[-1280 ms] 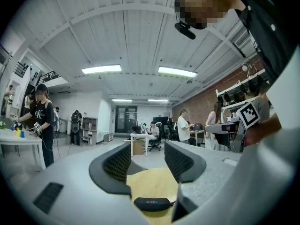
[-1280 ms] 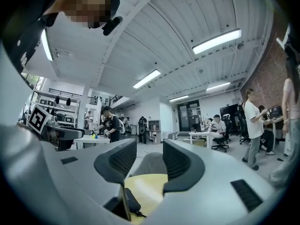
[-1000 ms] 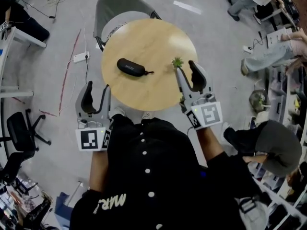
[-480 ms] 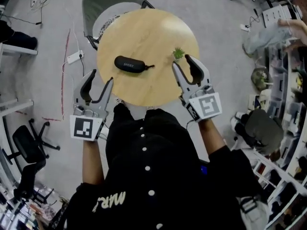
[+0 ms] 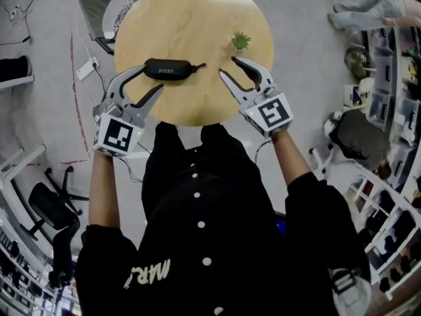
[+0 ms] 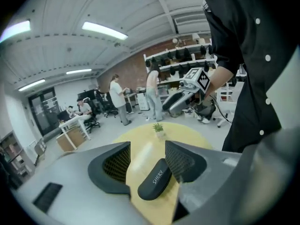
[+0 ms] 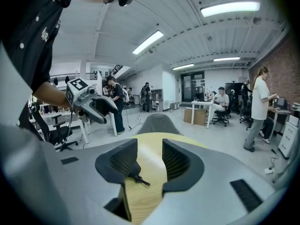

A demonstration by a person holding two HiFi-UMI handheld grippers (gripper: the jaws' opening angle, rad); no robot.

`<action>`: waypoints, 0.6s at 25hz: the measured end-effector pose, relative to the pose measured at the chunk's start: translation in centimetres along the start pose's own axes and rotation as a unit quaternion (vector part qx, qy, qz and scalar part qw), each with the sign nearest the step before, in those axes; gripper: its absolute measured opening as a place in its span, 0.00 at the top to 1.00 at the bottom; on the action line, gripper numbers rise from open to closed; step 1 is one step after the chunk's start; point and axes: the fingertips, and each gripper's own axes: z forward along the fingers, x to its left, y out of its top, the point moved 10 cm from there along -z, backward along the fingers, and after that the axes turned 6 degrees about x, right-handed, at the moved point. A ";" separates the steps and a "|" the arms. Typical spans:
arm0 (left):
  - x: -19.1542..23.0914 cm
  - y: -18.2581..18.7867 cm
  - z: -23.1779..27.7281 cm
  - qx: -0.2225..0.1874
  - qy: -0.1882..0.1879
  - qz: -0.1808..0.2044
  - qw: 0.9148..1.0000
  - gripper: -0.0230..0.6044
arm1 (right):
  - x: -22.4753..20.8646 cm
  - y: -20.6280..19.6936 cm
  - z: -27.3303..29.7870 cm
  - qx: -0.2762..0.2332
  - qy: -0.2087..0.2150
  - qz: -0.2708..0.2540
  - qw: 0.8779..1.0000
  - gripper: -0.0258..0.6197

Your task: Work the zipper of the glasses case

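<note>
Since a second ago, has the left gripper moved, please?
Yes: the left gripper has advanced from off the table up to the glasses case.

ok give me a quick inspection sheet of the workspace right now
surface: round wooden table
job's things: black glasses case lying flat, zipper pull at its right end
clutter: small potted plant
grippers: left gripper open around the case's end, not pressing; right gripper jaws closing, pull just ahead, nothing gripped
cables: power strip and leads on floor
surroundings: office chair, people at desks

"SHERY" in white on black glasses case [image 5: 168, 69]
</note>
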 end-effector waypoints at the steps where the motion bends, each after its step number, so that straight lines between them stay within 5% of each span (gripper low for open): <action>1: 0.4 -0.4 0.9 0.011 -0.011 0.018 1.000 0.62 | -0.2 -0.5 0.8 0.009 0.006 -0.002 1.000 0.72; 8: 1.3 -3.7 6.9 0.050 -0.072 0.057 0.995 0.62 | -1.0 -4.3 5.4 0.059 0.041 -0.041 0.997 0.70; 15: 0.5 -6.9 11.6 0.111 -0.136 0.116 0.978 0.62 | -0.2 -7.6 9.1 0.127 0.083 -0.126 0.980 0.70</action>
